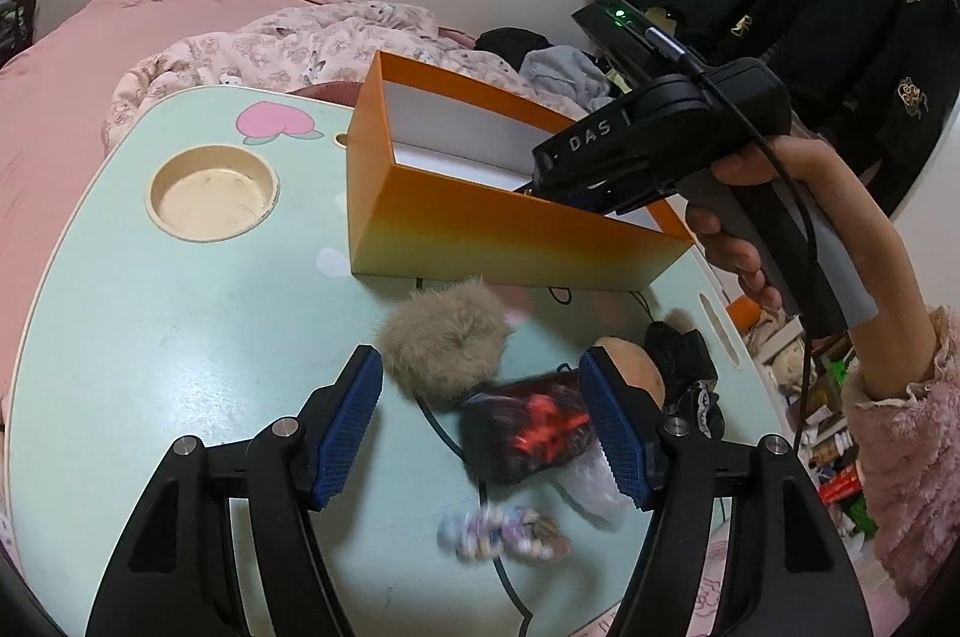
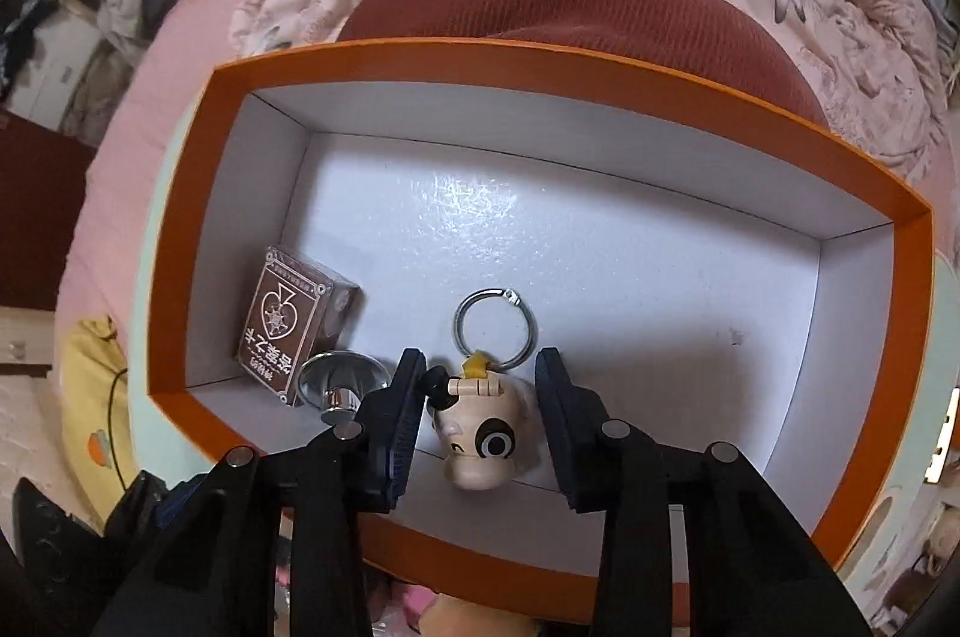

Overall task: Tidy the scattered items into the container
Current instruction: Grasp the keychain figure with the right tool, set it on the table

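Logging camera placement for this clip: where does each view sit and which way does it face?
Left wrist: on the left tool, facing forward and down over the table; shows its fingers and the person's hand.
Right wrist: on the right tool, looking straight down into the orange box.
Shared: the box and table.

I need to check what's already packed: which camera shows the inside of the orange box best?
The right wrist view: it looks straight down into the orange box. The left wrist view shows only its outer walls and a strip of white lining.
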